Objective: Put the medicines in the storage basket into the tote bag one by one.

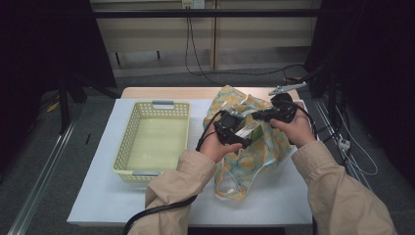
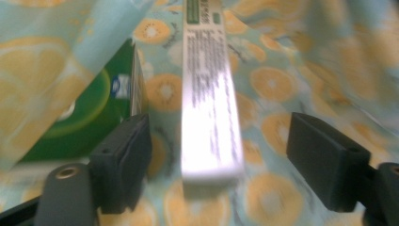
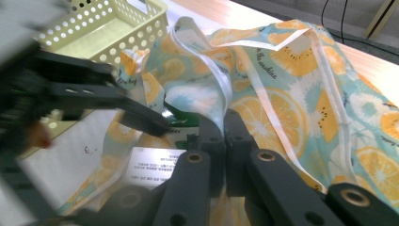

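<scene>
1. The person is emptying a fruit-print cloth bag (image 1: 249,147) that is lying on the table (image 1: 103,196), just right of a yellow basket (image 1: 152,139), which is sitting empty.
2. The right gripper (image 3: 225,123) is pinching the bag's edge with its jaws pressed tight together on the fabric, holding the mouth open.
3. The left gripper (image 2: 219,136) is reaching into the bag with its jaws standing wide apart, one on each side of a long silver box (image 2: 209,89) and not touching it.
4. The silver box is lying inside the bag, end toward the left gripper, with a green box (image 2: 87,120) just beside it, partly under a fold of cloth.
5. I judge the step in hand to be the reach for the silver box; nothing is gripped yet.
6. The next move is calling for the left jaws to slide a little farther along the box, close squarely on its narrow sides without catching fabric, then draw it out toward the basket while the right keeps the mouth open.
</scene>
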### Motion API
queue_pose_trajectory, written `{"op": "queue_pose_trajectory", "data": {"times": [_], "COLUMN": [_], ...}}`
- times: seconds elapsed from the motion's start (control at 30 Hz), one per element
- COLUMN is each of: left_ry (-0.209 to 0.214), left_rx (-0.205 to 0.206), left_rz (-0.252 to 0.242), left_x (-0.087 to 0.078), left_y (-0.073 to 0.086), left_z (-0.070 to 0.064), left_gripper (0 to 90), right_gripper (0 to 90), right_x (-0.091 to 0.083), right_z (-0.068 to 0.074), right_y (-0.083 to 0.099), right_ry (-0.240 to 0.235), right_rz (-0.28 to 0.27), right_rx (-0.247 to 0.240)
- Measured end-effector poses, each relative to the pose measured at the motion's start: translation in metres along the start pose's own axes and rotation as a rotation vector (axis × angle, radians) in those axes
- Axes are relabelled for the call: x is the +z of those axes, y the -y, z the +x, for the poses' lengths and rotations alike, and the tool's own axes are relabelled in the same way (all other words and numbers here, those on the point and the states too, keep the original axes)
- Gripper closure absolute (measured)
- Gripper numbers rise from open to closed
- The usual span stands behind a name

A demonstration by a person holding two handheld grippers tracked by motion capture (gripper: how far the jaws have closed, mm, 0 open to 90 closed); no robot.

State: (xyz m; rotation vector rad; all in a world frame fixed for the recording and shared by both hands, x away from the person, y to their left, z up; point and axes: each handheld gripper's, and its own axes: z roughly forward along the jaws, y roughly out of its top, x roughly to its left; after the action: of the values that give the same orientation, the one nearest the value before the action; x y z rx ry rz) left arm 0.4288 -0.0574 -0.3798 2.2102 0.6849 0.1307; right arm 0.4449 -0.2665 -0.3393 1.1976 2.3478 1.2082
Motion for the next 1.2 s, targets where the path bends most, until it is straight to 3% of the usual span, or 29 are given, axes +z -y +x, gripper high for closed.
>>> {"op": "queue_pose_trajectory", "data": {"times": [0.03, 0.07, 0.1, 0.23, 0.4, 0.67, 0.8, 0.9, 0.93, 0.97, 1.03, 1.07, 1.13, 1.2], "left_ry": [0.007, -0.028, 0.006, 0.008, 0.015, 0.013, 0.019, -0.020, -0.013, -0.037, -0.034, -0.062, -0.031, -0.009], "left_rx": [0.003, 0.012, 0.018, 0.020, 0.010, -0.002, 0.000, 0.002, 0.003, 0.020, 0.052, 0.080, 0.082, 0.092], "left_rz": [0.001, 0.009, 0.009, 0.025, 0.031, 0.078, 0.070, 0.078, 0.079, 0.091, 0.083, 0.100, 0.106, 0.116], "left_x": [-0.005, -0.011, -0.015, -0.025, -0.026, -0.007, 0.004, 0.011, 0.013, 0.014, 0.015, 0.015, 0.013, 0.011], "left_y": [0.004, 0.007, 0.012, 0.031, 0.052, 0.077, 0.083, 0.085, 0.086, 0.087, 0.089, 0.088, 0.088, 0.086], "left_z": [-0.002, -0.005, -0.005, -0.012, -0.016, -0.020, -0.017, -0.014, -0.013, -0.013, -0.012, -0.014, -0.015, -0.015], "left_gripper": [19.9, 19.9, 19.7, 19.2, 18.2, 18.3, 17.1, 17.6, 18.3, 18.7, 23.3, 24.8, 31.5, 45.6], "right_gripper": [89.5, 89.5, 89.5, 89.5, 89.4, 89.5, 89.4, 89.4, 89.5, 89.5, 89.5, 89.5, 89.5, 89.5], "right_x": [0.001, 0.002, 0.002, 0.004, 0.007, 0.010, 0.011, 0.012, 0.011, 0.011, 0.011, 0.011, 0.012, 0.012], "right_z": [0.001, 0.001, 0.001, 0.002, 0.007, 0.009, 0.008, 0.007, 0.007, 0.007, 0.007, 0.007, 0.006, 0.005], "right_y": [0.001, 0.002, 0.002, 0.004, 0.005, 0.006, 0.008, 0.008, 0.008, 0.008, 0.008, 0.009, 0.009, 0.010], "right_ry": [0.001, 0.001, 0.000, 0.003, 0.006, 0.001, -0.001, -0.001, -0.002, -0.005, -0.009, -0.010, -0.012, -0.012], "right_rz": [0.005, 0.004, 0.003, 0.008, 0.017, 0.021, 0.022, 0.021, 0.021, 0.021, 0.021, 0.022, 0.021, 0.020], "right_rx": [-0.001, -0.001, 0.000, 0.005, -0.003, -0.012, -0.008, -0.006, -0.007, -0.006, -0.001, -0.002, -0.001, 0.002]}}
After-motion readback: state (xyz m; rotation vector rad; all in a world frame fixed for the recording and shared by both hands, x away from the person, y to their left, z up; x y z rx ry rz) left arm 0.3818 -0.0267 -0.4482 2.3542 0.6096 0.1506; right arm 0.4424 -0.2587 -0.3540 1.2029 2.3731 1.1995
